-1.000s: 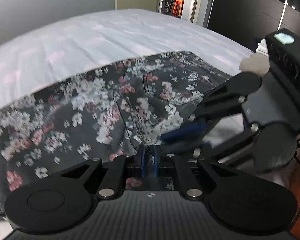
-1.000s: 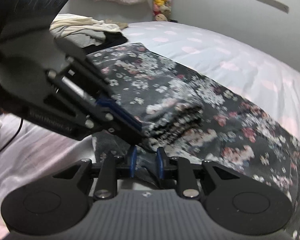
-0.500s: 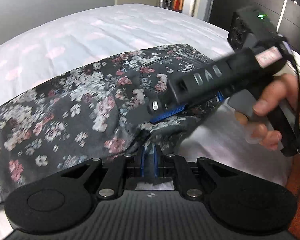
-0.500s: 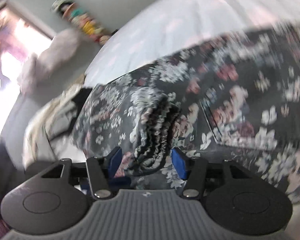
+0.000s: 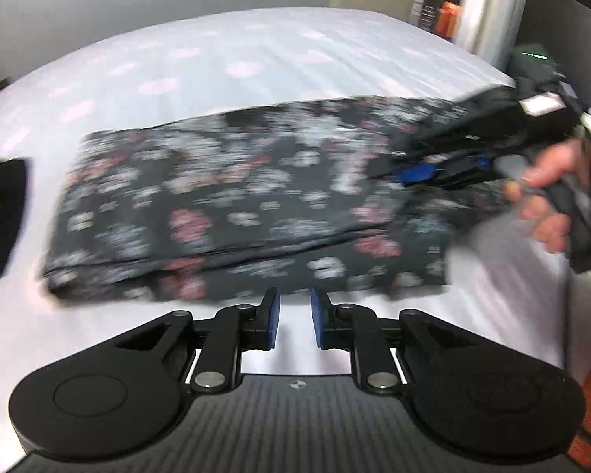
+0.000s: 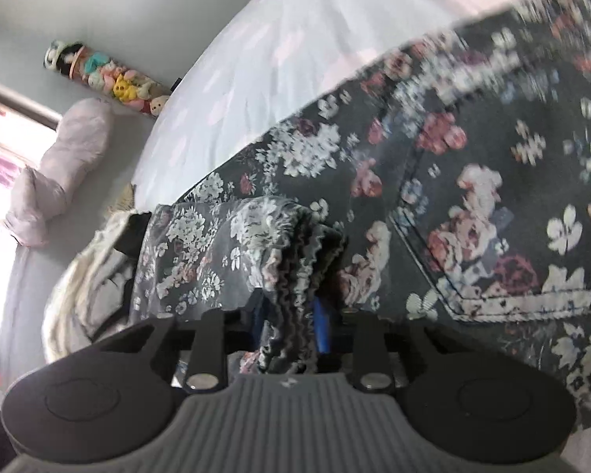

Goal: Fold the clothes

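Garment: dark charcoal cotton garment printed with white and pink flowers point(image 5: 232, 205), folded into a wide, flat, layered rectangle; the left wrist view shows it blurred.
Garment detail: my right wrist view shows a stitched patch pocket point(image 6: 504, 244) and a gathered, ruffled waistband edge point(image 6: 295, 268).
Garment place: on the pale lilac bedsheet with faint pink blotches point(image 5: 224, 63), lying across the bed in front of me.
My left gripper point(image 5: 294, 317): blue-padded fingers parted with a bare gap between them, gripping nothing, just short of the garment's near edge.
My right gripper point(image 6: 291, 321): fingers clenched on the ruffled waistband edge, fabric bunched between the pads; in the left wrist view it sits at the garment's right end.
My right hand point(image 5: 551, 201): wrapped around the right gripper's handle.
Nearby: heap of cream and black clothes point(image 6: 98, 276) beside the garment's far end.
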{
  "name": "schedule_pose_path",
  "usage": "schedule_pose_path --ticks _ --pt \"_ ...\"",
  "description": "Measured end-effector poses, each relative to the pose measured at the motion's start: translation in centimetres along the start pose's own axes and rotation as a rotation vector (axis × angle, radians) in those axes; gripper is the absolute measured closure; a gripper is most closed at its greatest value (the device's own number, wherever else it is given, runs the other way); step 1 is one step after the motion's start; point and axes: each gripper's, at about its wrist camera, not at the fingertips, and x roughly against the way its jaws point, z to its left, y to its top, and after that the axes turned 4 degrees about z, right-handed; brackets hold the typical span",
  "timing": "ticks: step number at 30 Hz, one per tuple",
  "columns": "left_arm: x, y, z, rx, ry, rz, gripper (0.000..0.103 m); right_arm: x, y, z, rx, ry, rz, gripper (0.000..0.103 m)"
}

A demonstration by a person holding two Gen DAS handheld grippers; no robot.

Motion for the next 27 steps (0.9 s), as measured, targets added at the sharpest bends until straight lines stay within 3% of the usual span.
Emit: schedule_pose_path --ticks 7,11,16,20,27 --pt "2.2 -1.9 3.6 0.127 0.071 -0.063 0.083 4.6 1.9 7.2 0.214 -0.027 -0.083 0.083" --pt "3.0 -2.5 4.6 0.152 0.087 -0.108 0.083 7.9 4.5 11.9 0.314 -0.008 -0.127 0.083" --pt "2.6 -2.9 6.3 0.165 0.164 -0.129 0.083 12.3 6.7 16.8 0.405 -0.019 -0.186 0.083" --pt "2.0 -2.2 7.5 0.139 0.178 -0.142 0.080 16.2 7.6 17.8 0.453 -0.079 -0.230 0.083" --pt "-1.5 0.6 5.7 -0.039 0.138 -0.164 0.074 21.9 8.8 15.9 0.441 -0.186 -0.270 0.083"
